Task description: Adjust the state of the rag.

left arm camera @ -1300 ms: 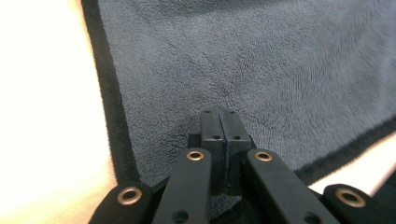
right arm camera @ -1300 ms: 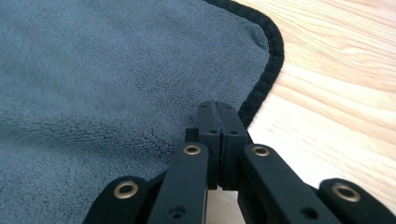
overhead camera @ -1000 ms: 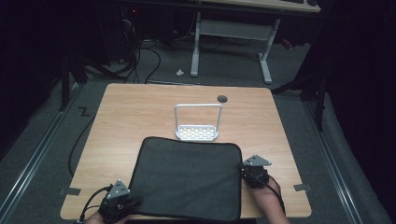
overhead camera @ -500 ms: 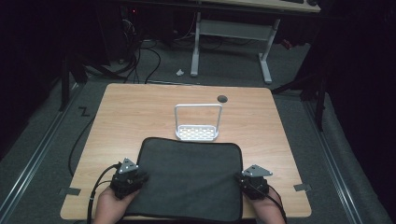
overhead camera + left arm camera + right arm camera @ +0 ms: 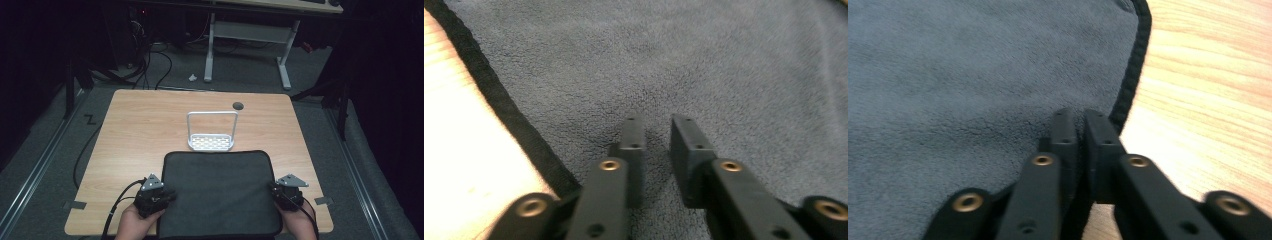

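Observation:
A dark grey towel [image 5: 220, 195] with a black hem lies flat on the near half of the wooden table [image 5: 135, 135]. My left gripper [image 5: 167, 196] rests on the towel's left edge. In the left gripper view its jaws [image 5: 656, 122] press on the towel [image 5: 734, 60] just inside the hem, with a narrow gap and nothing between them. My right gripper [image 5: 274, 190] is at the towel's right edge. In the right gripper view it [image 5: 1075, 116] is shut on a pinch of towel [image 5: 948, 75] beside the hem.
A white wire rack [image 5: 211, 135] with an upright frame stands just behind the towel's far edge. A round cable hole [image 5: 238, 105] sits near the table's far edge. Bare wood lies left and right of the towel. Cables and desk legs are on the floor beyond.
My left gripper came in from off the towel's near left corner onto its left edge. My right gripper slid nearer and outward, and the towel shifted slightly to the right.

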`<state>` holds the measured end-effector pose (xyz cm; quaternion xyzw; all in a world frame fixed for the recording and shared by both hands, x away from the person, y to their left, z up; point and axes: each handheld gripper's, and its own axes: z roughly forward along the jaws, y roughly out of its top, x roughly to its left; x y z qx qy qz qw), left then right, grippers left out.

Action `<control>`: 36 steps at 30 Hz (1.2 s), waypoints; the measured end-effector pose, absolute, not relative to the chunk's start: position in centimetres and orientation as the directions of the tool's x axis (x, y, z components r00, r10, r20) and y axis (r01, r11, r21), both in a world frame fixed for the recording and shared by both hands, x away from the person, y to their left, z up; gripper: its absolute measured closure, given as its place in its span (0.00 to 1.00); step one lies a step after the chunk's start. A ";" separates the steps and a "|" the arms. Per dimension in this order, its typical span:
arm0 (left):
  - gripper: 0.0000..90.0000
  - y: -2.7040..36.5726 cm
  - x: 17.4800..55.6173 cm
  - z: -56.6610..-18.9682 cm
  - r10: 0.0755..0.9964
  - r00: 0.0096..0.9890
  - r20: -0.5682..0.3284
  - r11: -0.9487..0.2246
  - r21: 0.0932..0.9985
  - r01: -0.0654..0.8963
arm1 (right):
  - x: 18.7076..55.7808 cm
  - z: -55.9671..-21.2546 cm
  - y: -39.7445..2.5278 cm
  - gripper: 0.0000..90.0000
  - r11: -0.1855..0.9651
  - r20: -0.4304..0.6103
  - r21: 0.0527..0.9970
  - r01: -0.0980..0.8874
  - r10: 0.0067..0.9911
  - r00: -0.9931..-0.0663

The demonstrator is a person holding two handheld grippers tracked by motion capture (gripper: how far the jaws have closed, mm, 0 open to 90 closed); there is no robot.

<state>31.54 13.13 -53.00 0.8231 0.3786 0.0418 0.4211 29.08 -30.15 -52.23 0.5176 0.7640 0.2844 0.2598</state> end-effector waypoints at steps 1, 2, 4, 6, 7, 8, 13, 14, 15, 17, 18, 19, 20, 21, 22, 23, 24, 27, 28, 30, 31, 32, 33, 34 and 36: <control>0.75 13.6 31.8 -52.6 0.678 0.698 -0.229 -0.344 0.740 0.578 | 28.9 -51.9 -30.1 0.84 0.290 -0.083 0.726 0.624 0.937 -0.340; 0.73 14.0 32.1 -52.4 0.692 0.684 -0.229 -0.323 0.749 0.578 | 28.9 -51.7 -30.1 0.81 0.282 -0.073 0.737 0.615 0.937 -0.343; 0.68 14.8 33.0 -52.2 0.727 0.649 -0.223 -0.281 0.767 0.578 | 28.8 -51.6 -30.0 0.75 0.272 -0.060 0.753 0.600 0.935 -0.349; 0.65 15.3 34.4 -52.2 0.762 0.613 -0.207 -0.259 0.771 0.581 | 28.8 -51.6 -29.7 0.72 0.280 -0.072 0.760 0.587 0.933 -0.352; 0.63 15.4 35.2 -52.3 0.781 0.593 -0.198 -0.252 0.768 0.588 | 28.8 -51.6 -29.6 0.71 0.285 -0.076 0.763 0.581 0.931 -0.356; 0.61 15.5 36.0 -52.4 0.790 0.578 -0.205 -0.239 0.765 0.598 | 28.8 -51.6 -29.6 0.71 0.285 -0.076 0.765 0.577 0.930 -0.359; 0.55 14.6 39.4 -52.4 0.822 0.546 -0.164 -0.245 0.763 0.598 | 28.9 -51.5 -29.3 0.62 0.271 -0.055 0.780 0.564 0.928 -0.369; 0.54 14.5 40.0 -52.4 0.823 0.545 -0.158 -0.252 0.759 0.600 | 28.9 -51.5 -29.2 0.62 0.269 -0.053 0.783 0.560 0.927 -0.372; 0.53 14.3 40.5 -52.3 0.826 0.541 -0.159 -0.249 0.758 0.602 | 28.9 -51.5 -29.1 0.62 0.269 -0.051 0.785 0.557 0.926 -0.374; 0.53 14.0 41.4 -52.3 0.824 0.540 -0.169 -0.242 0.757 0.606 | 28.9 -51.5 -28.9 0.62 0.283 -0.062 0.785 0.551 0.921 -0.384; 0.53 13.8 41.8 -52.3 0.825 0.537 -0.176 -0.233 0.760 0.607 | 28.9 -51.5 -28.8 0.61 0.285 -0.062 0.785 0.550 0.920 -0.388; 0.53 13.6 42.2 -52.3 0.828 0.534 -0.170 -0.241 0.752 0.614 | 28.9 -51.5 -28.7 0.60 0.289 -0.063 0.784 0.550 0.918 -0.392; 0.54 13.4 42.5 -52.4 0.830 0.533 -0.163 -0.250 0.745 0.618 | 28.9 -51.6 -28.5 0.59 0.298 -0.069 0.784 0.545 0.913 -0.401; 0.55 13.4 42.5 -52.4 0.830 0.533 -0.163 -0.250 0.745 0.618 | 28.8 -51.6 -28.4 0.57 0.305 -0.071 0.782 0.543 0.910 -0.409; 0.56 13.0 43.0 -52.6 0.841 0.522 -0.141 -0.261 0.740 0.620 | 28.8 -51.6 -28.3 0.57 0.307 -0.070 0.782 0.543 0.908 -0.413; 0.57 12.9 43.2 -52.7 0.842 0.520 -0.141 -0.264 0.733 0.627 | 28.8 -51.6 -28.1 0.57 0.308 -0.068 0.781 0.544 0.907 -0.416; 0.58 12.8 43.4 -52.8 0.846 0.515 -0.135 -0.270 0.725 0.634 | 28.7 -51.5 -28.0 0.57 0.306 -0.062 0.781 0.544 0.905 -0.420; 0.61 12.6 43.5 -52.9 0.844 0.526 -0.107 -0.293 0.728 0.619 | 28.5 -51.4 -27.4 0.55 0.326 -0.078 0.790 0.519 0.893 -0.443; 0.61 12.5 43.4 -52.9 0.844 0.529 -0.093 -0.304 0.729 0.613 | 28.4 -51.3 -27.2 0.55 0.333 -0.083 0.794 0.509 0.888 -0.452; 0.66 12.3 43.1 -53.0 0.842 0.536 -0.064 -0.322 0.737 0.594 | 28.1 -51.1 -26.7 0.56 0.347 -0.093 0.799 0.491 0.878 -0.469; 0.69 12.3 43.0 -53.1 0.841 0.538 -0.061 -0.321 0.743 0.587 | 28.0 -51.0 -26.4 0.56 0.350 -0.096 0.805 0.479 0.874 -0.477; 0.71 12.3 42.9 -53.2 0.841 0.537 -0.064 -0.316 0.748 0.584 | 27.9 -50.9 -26.0 0.56 0.349 -0.094 0.807 0.475 0.871 -0.482; 0.74 12.3 42.8 -53.3 0.840 0.538 -0.070 -0.310 0.753 0.581 | 27.8 -50.8 -25.5 0.56 0.352 -0.092 0.811 0.468 0.866 -0.491; 0.76 12.3 42.6 -53.4 0.841 0.536 -0.070 -0.305 0.758 0.577 | 27.6 -50.7 -25.0 0.57 0.360 -0.097 0.812 0.459 0.859 -0.503; 0.84 12.3 42.5 -53.4 0.838 0.541 -0.072 -0.302 0.763 0.571 | 27.4 -50.5 -23.8 0.56 0.364 -0.091 0.816 0.449 0.848 -0.523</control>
